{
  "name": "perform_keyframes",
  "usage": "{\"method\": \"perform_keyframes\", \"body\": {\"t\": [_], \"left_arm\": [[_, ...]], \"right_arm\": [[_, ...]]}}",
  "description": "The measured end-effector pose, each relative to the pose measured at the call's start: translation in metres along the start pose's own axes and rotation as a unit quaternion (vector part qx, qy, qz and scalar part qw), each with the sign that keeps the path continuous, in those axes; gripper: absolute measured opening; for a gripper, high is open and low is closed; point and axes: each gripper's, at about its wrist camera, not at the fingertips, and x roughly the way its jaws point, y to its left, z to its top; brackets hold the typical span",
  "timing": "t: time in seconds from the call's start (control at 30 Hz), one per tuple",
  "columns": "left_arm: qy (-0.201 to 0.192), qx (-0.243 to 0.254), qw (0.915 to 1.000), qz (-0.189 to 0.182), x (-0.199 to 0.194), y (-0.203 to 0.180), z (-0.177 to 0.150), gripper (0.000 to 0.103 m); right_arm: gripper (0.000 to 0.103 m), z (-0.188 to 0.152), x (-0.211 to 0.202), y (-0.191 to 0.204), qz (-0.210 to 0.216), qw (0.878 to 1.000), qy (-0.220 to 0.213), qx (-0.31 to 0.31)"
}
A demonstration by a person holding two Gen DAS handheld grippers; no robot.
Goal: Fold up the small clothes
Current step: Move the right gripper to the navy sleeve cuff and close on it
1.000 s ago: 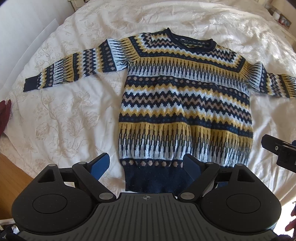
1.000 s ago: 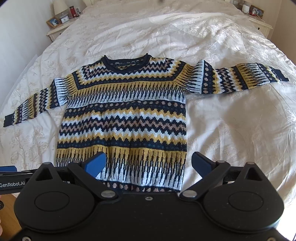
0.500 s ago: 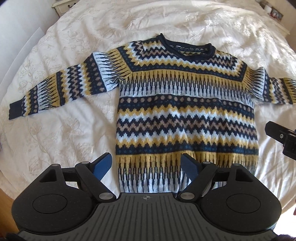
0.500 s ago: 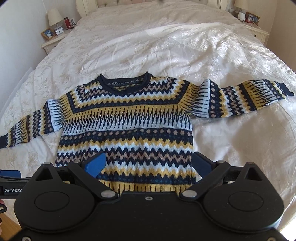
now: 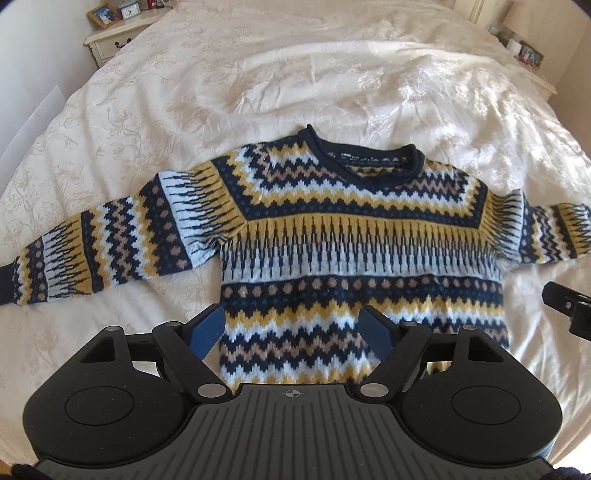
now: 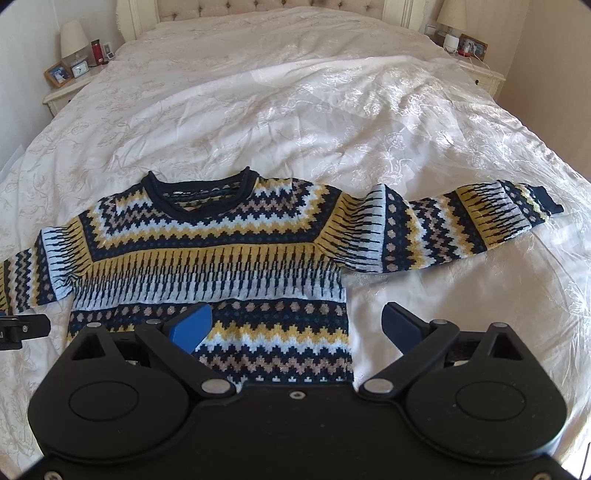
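A small knitted sweater (image 5: pixel 354 236) (image 6: pixel 210 258) in navy, yellow, pale blue and tan zigzags lies flat and face up on the bed, both sleeves spread sideways. Its navy collar (image 5: pixel 364 162) points away from me. My left gripper (image 5: pixel 293 328) hovers open over the lower left part of the body, nothing between its blue pads. My right gripper (image 6: pixel 295 325) is open too, above the lower right edge of the body, with the right sleeve (image 6: pixel 458 225) ahead of it. The hem is hidden under both grippers.
The white embroidered bedspread (image 6: pixel 295 96) covers the whole bed. A bedside table (image 6: pixel 64 94) with a lamp, frame and clock stands at the far left, another (image 6: pixel 480 74) at the far right. The tufted headboard (image 6: pixel 258 7) is at the back.
Both grippers have moved forward over the sweater and tilted up, so the hem has slipped out of sight and the far end of the bed shows. Both stay open.
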Motion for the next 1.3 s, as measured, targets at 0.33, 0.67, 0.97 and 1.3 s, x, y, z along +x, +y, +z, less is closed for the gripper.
{"method": "perform_keyframes", "body": {"t": [0.33,0.67,0.97,1.3], "left_arm": [[0.003,-0.017,0.9996,0.021,0.008,-0.040,0.007,0.079],[0.037,-0.043,0.9967,0.058,0.014,-0.094,0.006,0.079],[0.043,-0.073,0.9923,0.090,0.013,-0.126,0.009,0.079],[0.053,-0.076,0.9889,0.116,0.017,-0.145,0.011,0.079]], "right_arm": [[0.097,0.043,0.038,-0.106,-0.014,0.999,0.000,0.034],[0.091,0.085,0.079,-0.249,-0.022,0.997,0.005,0.073],[0.086,0.121,0.112,-0.352,-0.054,0.991,0.023,0.118],[0.084,0.140,0.156,-0.405,-0.046,0.990,0.043,0.124]]}}
